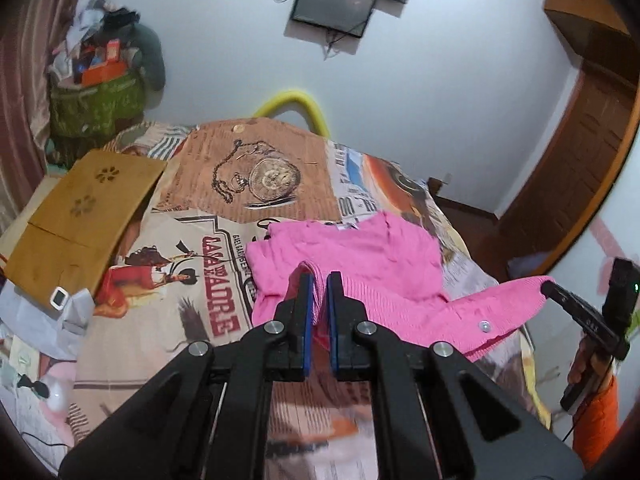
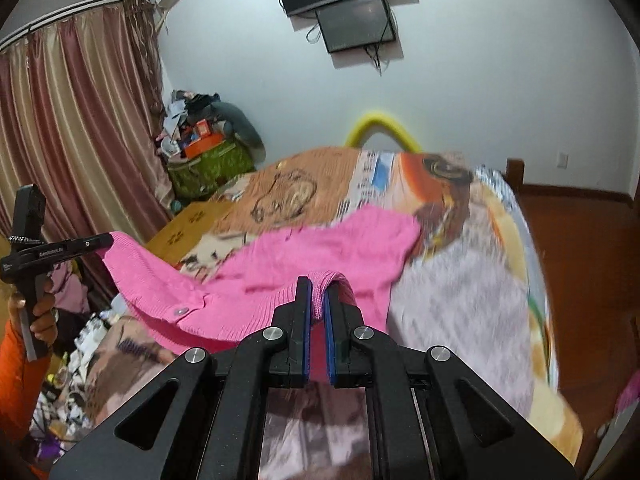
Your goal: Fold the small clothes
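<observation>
Left wrist view: the left gripper [image 1: 319,280] has its jaws drawn narrow and clamped on a fold of the pink knit garment [image 1: 360,256]. The pinched ribbed edge stands up between the blue pads [image 1: 307,312]. The garment is lifted at its near side, and its far part lies on the printed bedspread [image 1: 256,168]. At the right of this view, the right gripper [image 1: 545,286] clamps another corner of the same garment, stretching the edge with its silver snap button [image 1: 484,325] between the two tools.

Right wrist view: the right gripper [image 2: 317,284] is likewise narrow, with a pink ribbed fold looped over and held between its fingers. The garment [image 2: 320,252] spans leftward to the left gripper [image 2: 109,239], which grips its corner at the left edge of the view. The bedspread [image 2: 460,280] below is motion-blurred here.

Surroundings: a tan board with flower cut-outs [image 1: 84,216] lies at the far left of the bed, a green basket of clutter [image 1: 96,108] stands beyond it, and two dark screens [image 1: 336,4] hang on the far wall.
</observation>
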